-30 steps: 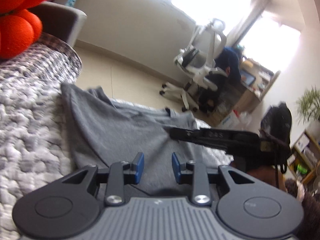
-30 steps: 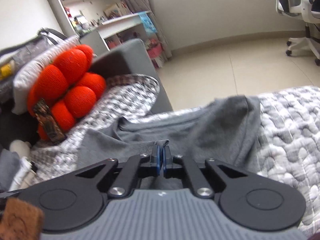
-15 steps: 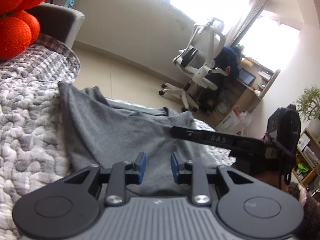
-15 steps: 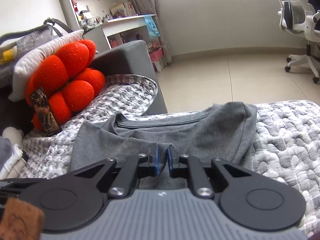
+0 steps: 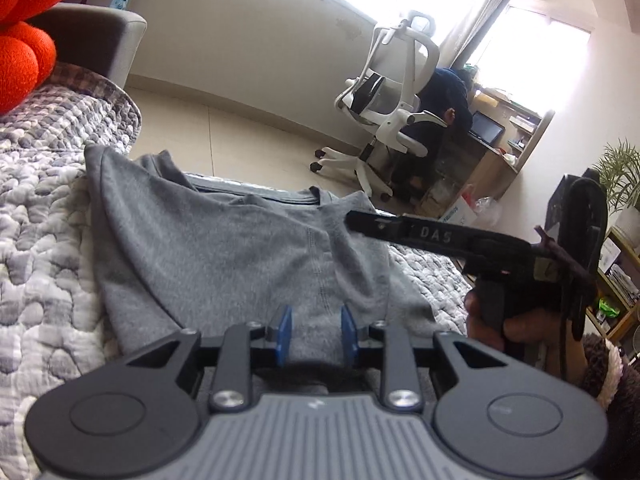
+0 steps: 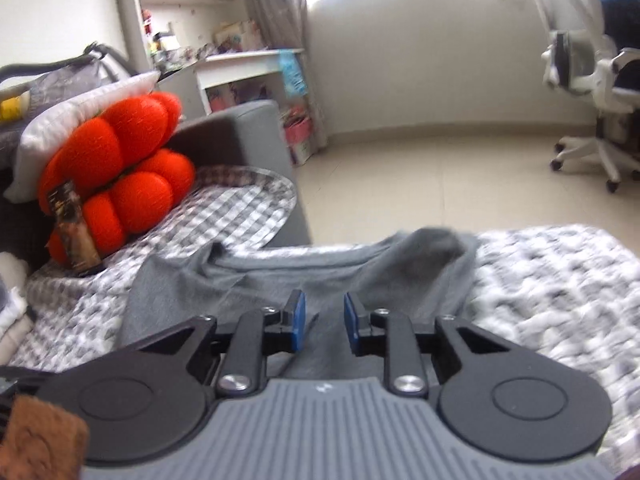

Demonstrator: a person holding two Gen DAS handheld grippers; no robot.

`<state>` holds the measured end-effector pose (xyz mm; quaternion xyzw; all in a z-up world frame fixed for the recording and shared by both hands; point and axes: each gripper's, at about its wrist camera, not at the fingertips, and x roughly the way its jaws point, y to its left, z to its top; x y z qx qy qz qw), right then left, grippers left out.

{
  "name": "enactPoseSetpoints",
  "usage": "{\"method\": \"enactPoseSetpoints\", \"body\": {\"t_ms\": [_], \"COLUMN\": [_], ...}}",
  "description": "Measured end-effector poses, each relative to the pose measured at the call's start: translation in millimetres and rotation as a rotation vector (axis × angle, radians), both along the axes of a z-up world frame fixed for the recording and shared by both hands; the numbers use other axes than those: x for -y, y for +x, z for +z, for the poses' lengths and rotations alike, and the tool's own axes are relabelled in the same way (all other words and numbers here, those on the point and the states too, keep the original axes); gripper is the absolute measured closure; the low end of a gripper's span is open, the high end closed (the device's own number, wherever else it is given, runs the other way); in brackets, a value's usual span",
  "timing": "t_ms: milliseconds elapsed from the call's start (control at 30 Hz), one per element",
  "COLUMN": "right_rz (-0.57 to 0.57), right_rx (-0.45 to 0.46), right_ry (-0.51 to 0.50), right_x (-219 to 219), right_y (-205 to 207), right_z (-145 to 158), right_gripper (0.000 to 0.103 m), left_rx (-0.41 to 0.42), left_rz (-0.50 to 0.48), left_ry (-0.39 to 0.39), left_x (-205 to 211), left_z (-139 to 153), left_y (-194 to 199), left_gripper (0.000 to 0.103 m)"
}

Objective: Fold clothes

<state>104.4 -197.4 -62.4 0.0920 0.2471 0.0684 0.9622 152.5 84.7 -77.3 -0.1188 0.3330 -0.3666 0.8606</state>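
Between left jaws: grey T-shirt lying slack, pads standing narrowly apart.
Right gripper: jaws opening, cloth lying loose between.
Beneath: resting on quilt.

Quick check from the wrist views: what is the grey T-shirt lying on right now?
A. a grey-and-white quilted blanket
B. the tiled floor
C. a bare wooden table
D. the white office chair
A: the grey T-shirt is spread flat on the grey-and-white quilted blanket, which shows on both sides of it; the floor and chair are farther back.
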Motion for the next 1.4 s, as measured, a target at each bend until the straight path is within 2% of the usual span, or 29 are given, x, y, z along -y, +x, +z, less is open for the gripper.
{"method": "enactPoseSetpoints", "body": {"t_ms": [133, 200, 400, 600, 700, 833, 933, 1033, 1200, 1400], "right_rz": [-0.083, -0.100, -0.052, -0.013, -0.031, -0.045, -0.042, -0.011, 0.100, 0.249], "right_rx": [-0.001, -0.009, -0.074, -0.130, -0.151, -0.153, -0.138, -0.114, -0.100, -0.133], "right_ry": [-0.061, -0.042, -0.026, -0.114, -0.097, -0.036, -0.012, 0.026, 0.095, 0.151], "right_x": [13.9, 23.6, 29.7, 12.8, 16.8, 26.3, 26.8, 24.4, 11.5, -13.4], "right_y": [3.1, 6.2, 32.4, 63.4, 79.7, 86.4, 76.9, 63.9, 50.3, 49.6], "right_z": [-3.7, -5.9, -16.3, -17.0, -18.8, -16.2, -8.3, 1.4, 15.0, 18.7], "right_gripper": [0.077, 0.077, 0.077, 0.081, 0.089, 0.088, 0.084, 0.078, 0.077, 0.077], "left_rx": [0.012, 0.026, 0.044, 0.045, 0.043, 0.043, 0.050, 0.062, 0.079, 0.084], "left_rz": [-0.022, -0.029, -0.029, -0.030, -0.031, -0.030, -0.027, -0.018, 0.001, 0.010], "left_ry": [0.029, 0.046, 0.049, 0.049, 0.045, 0.044, 0.052, 0.061, 0.047, 0.039], "left_x": [10.4, 15.7, 16.8, 16.0, 14.9, 15.2, 16.2, 17.3, 16.1, 15.4], "left_z": [-3.6, -5.2, -7.0, -7.1, -7.1, -6.4, -5.1, -3.0, 1.2, 2.1], "left_y": [-5.4, -8.7, -10.0, -10.9, -11.3, -11.4, -12.3, -14.2, -16.8, -17.9], "left_gripper": [0.076, 0.076, 0.075, 0.073, 0.073, 0.073, 0.073, 0.073, 0.073, 0.073]}}
